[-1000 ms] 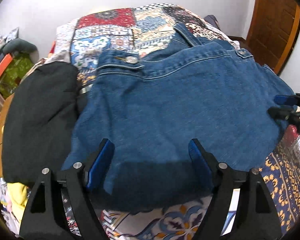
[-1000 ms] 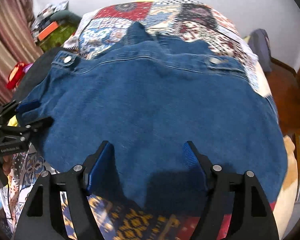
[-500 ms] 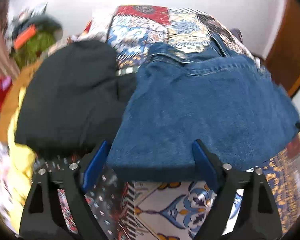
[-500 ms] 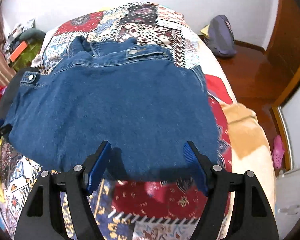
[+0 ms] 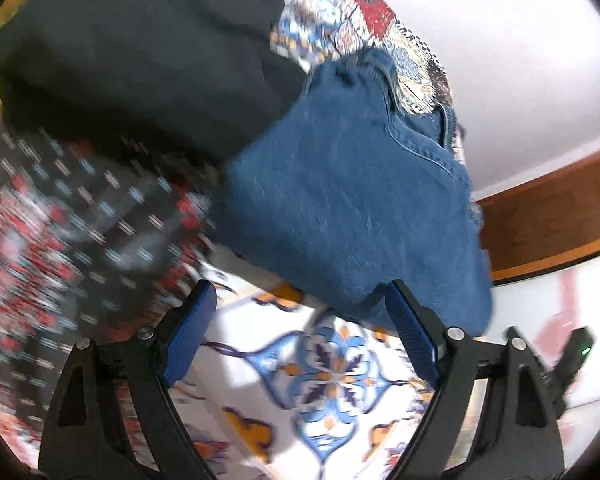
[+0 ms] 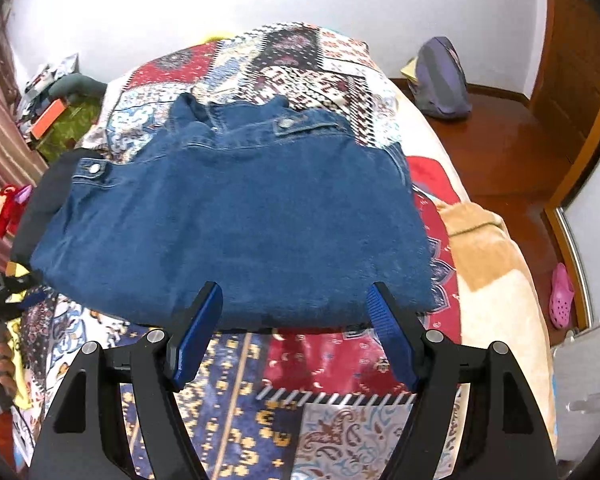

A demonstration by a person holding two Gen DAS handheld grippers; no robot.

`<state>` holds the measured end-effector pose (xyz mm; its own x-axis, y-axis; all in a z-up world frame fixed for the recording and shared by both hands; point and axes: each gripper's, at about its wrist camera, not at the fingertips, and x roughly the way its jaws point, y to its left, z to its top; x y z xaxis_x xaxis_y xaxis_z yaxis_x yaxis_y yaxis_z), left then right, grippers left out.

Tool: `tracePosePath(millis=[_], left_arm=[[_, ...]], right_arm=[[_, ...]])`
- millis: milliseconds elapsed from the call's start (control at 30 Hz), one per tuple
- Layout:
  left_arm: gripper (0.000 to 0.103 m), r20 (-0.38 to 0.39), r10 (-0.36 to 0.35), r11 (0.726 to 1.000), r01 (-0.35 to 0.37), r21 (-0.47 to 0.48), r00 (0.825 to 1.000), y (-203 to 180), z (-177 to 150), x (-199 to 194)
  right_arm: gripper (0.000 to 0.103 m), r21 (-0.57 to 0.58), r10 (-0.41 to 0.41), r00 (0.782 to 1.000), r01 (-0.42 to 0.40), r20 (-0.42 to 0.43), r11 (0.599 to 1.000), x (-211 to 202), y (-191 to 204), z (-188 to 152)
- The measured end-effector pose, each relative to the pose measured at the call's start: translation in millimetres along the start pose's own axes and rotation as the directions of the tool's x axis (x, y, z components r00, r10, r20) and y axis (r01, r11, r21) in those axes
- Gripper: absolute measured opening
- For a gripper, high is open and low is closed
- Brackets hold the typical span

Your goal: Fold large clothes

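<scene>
Folded denim jacket (image 6: 236,216) lies beyond spread right tongs (image 6: 294,320).

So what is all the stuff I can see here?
folded blue denim jacket: one, blue, middle of the bed
colourful patchwork bedspread: one, many colours, under the jacket
black cloth garment: one, black, beside the jacket's left edge
tan fleece blanket: one, tan, right edge of the bed
purple backpack: one, purple, on the floor by the wall
pink clog shoe: one, pink, on the floor
left gripper: open, empty
right gripper: open, empty
</scene>
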<state>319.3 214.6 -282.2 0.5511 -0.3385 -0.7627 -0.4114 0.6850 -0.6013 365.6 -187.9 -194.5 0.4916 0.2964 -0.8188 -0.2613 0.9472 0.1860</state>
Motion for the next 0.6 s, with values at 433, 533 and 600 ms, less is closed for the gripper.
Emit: tracePosePath(millis=[433, 533, 600], left_arm=[[0.055, 0.130, -0.020, 0.988, 0.040, -0.147, 0.991, -21.1, 30.9, 33.2], [0.040, 0.180, 0.075, 0.994, -0.058, -0.095, 0.981, -39.4, 31.0, 31.4], [0.032, 0.229, 0.128, 0.992, -0.126, -0.025, 0.965, -60.7, 31.1, 25.2]], right_arm=[[0.071, -0.016, 0.035, 0.999, -0.036, -0.036, 0.999, 21.3, 21.8, 1.6], [0.071, -0.024, 0.036, 0.998, -0.037, -0.045, 0.999, 21.0, 27.1, 3.7], [0.071, -0.029, 0.035, 0.998, -0.037, -0.049, 0.999, 19.9, 32.1, 6.5]])
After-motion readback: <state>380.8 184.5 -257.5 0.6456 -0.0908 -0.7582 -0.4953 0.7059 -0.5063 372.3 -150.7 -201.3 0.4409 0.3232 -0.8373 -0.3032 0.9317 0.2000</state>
